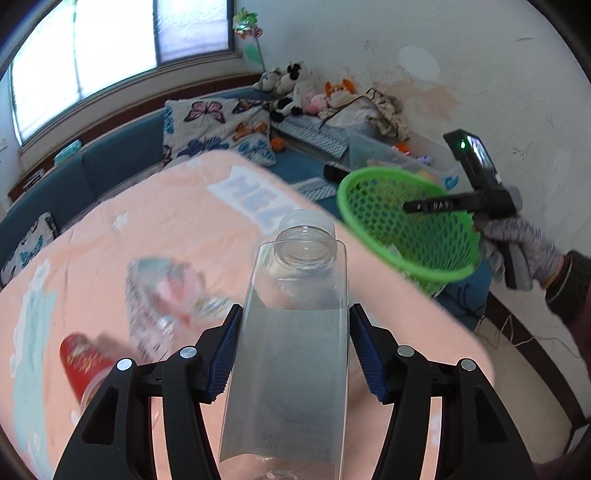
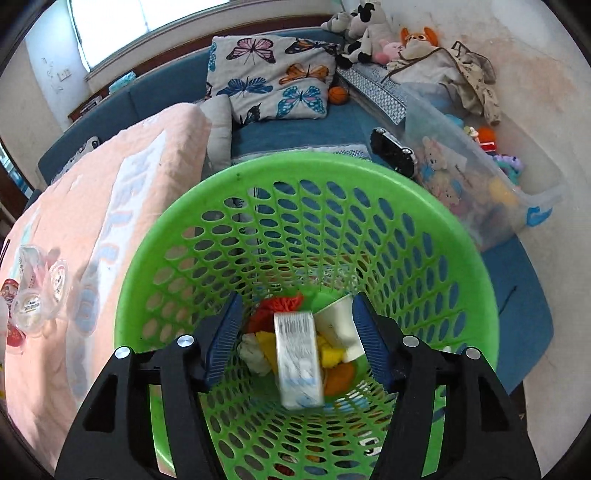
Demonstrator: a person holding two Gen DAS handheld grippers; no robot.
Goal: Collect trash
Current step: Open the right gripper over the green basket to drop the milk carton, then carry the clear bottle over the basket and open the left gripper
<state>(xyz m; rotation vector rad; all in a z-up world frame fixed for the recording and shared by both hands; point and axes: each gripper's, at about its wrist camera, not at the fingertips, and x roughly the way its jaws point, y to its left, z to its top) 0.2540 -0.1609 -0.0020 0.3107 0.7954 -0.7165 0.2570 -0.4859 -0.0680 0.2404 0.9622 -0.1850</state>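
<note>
My left gripper (image 1: 295,347) is shut on a clear square plastic bottle (image 1: 291,332) and holds it above the pink blanket (image 1: 147,221). A crumpled clear wrapper (image 1: 162,295) and a red cup (image 1: 85,358) lie on the blanket at the left. A green mesh basket (image 1: 406,221) hangs past the bed's right edge, with my right gripper (image 1: 436,206) at its rim. In the right wrist view my right gripper (image 2: 295,332) is open over the basket (image 2: 461,258). Inside lie a white carton (image 2: 297,358), a paper cup (image 2: 340,325) and orange and yellow scraps.
Clear plastic cups (image 2: 37,299) lie on the blanket (image 2: 110,184) at the left. A blue sofa (image 2: 295,129) holds a butterfly cushion (image 2: 273,81), plush toys (image 2: 369,29) and a clear toy bin (image 2: 480,184). A white wall (image 1: 480,74) stands at the right.
</note>
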